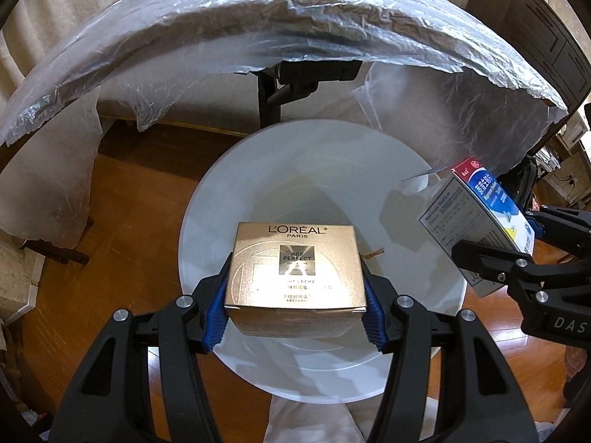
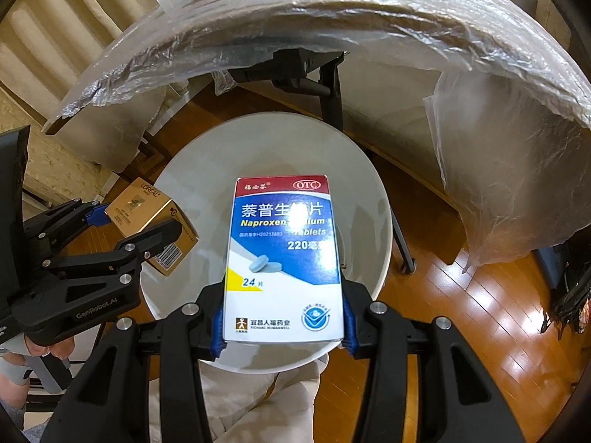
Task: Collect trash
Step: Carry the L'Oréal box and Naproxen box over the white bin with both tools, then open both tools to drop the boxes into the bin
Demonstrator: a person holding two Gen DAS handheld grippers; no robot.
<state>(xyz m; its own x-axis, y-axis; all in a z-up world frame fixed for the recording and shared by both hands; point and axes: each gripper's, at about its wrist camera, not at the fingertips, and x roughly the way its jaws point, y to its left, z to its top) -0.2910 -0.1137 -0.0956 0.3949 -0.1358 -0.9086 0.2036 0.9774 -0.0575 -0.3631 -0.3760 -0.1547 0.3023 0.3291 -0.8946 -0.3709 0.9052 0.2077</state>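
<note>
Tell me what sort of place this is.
Probably a home dining or living room: a wooden floor, a table under plastic sheeting, and a white bin beneath the held boxes.

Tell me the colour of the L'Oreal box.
Metallic gold L'Oreal box, clearest in the left wrist view.

Two black handheld grippers with blue finger pads point forward and downward, side by side. The left gripper has its jaws closed against the two sides of a gold carton. The right gripper likewise clamps a blue-and-white tablet box between its pads.
</note>
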